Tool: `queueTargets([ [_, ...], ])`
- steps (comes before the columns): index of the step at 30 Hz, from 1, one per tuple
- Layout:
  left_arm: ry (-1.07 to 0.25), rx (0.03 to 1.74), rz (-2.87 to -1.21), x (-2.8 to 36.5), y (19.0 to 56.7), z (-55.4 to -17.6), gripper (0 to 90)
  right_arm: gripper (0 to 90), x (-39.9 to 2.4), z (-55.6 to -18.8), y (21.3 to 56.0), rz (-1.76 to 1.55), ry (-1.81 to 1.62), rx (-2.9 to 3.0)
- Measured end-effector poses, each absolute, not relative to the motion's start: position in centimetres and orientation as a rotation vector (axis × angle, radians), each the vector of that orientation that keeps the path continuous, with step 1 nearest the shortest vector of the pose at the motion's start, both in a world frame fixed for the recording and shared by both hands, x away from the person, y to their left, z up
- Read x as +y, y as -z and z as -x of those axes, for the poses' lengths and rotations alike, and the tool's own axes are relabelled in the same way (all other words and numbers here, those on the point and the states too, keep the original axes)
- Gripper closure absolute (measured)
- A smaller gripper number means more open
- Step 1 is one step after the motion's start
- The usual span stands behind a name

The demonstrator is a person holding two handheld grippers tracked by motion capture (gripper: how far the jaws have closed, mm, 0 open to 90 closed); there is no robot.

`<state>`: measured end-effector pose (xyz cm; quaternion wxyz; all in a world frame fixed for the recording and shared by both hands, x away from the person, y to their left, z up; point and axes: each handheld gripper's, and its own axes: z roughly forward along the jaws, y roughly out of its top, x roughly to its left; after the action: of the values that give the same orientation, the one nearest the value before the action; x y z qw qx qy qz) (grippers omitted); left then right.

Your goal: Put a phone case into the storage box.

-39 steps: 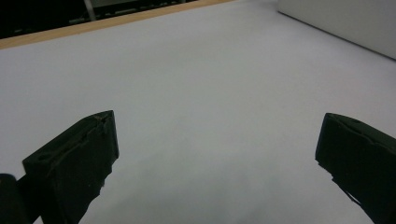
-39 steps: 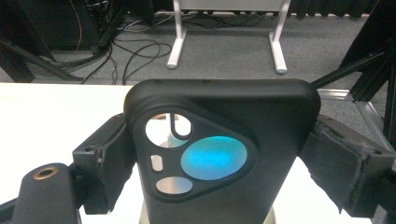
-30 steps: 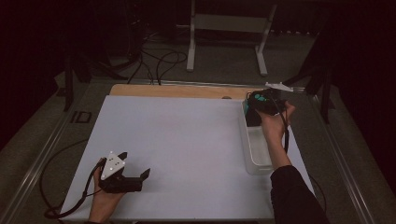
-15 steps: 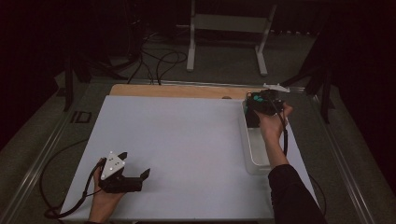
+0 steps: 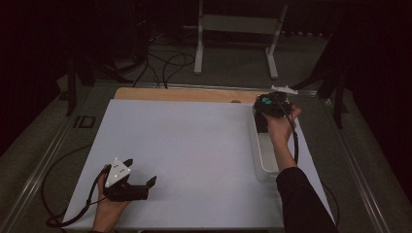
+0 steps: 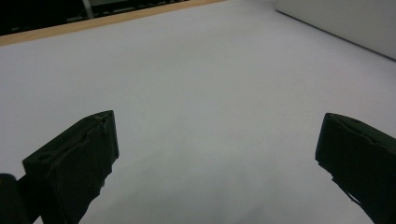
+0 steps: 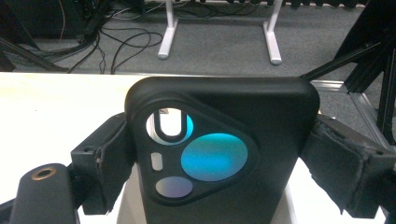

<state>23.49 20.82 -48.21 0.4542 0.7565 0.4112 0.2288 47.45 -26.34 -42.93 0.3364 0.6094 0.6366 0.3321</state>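
Note:
A black phone case (image 7: 219, 154) with a rounded three-cornered camera cut-out showing teal glass stands upright between my right gripper's (image 7: 217, 163) jaws, which press on its two side edges. In the high view, the right gripper (image 5: 272, 104) holds the case (image 5: 266, 102) over the far end of a long white tray (image 5: 262, 160) at the table's right side. My left gripper (image 5: 142, 171) rests on the white table top (image 5: 194, 141) near the front left corner, jaws wide apart. Nothing lies between its jaws in the left gripper view (image 6: 219, 154).
A wooden strip (image 5: 184, 94) runs along the table's far edge. The tray's white wall (image 6: 345, 23) shows at the upper right of the left gripper view. Beyond the table are a white metal stand (image 5: 238, 29) and floor cables (image 5: 165, 63). A cable (image 5: 63, 194) trails from the left gripper.
The right gripper has shifted slightly left and toward me with the case, staying over the tray's far end. The left gripper has not moved.

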Motion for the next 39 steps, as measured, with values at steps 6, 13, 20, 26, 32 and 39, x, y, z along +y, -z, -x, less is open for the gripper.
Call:
queueTargets([
  [6,-0.564,1.014,-1.865,20.8,48.2,-23.4,0.0,13.6,-26.2,-47.8,43.1,-1.576,-0.86,1.666],
  [13,-0.563,1.015,-1.865,20.9,48.2,-23.4,0.0,12.9,-26.3,-48.2,43.2,-1.579,-0.87,1.669],
  [20,-0.561,1.015,-1.863,20.8,48.2,-23.4,0.0,7.6,-26.5,-48.2,43.3,-1.574,-0.855,1.677],
  [26,-0.56,1.016,-1.865,20.8,48.2,-23.4,0.0,7.5,-26.6,-48.1,43.1,-1.554,-0.898,1.695],
  [32,-0.564,1.018,-1.864,20.9,48.2,-23.4,0.0,7.6,-26.5,-47.8,42.8,-1.541,-0.912,1.705],
  [39,-0.571,1.02,-1.857,21.0,48.0,-23.4,0.0,7.7,-26.5,-46.2,41.4,-1.52,-0.969,1.71],
])
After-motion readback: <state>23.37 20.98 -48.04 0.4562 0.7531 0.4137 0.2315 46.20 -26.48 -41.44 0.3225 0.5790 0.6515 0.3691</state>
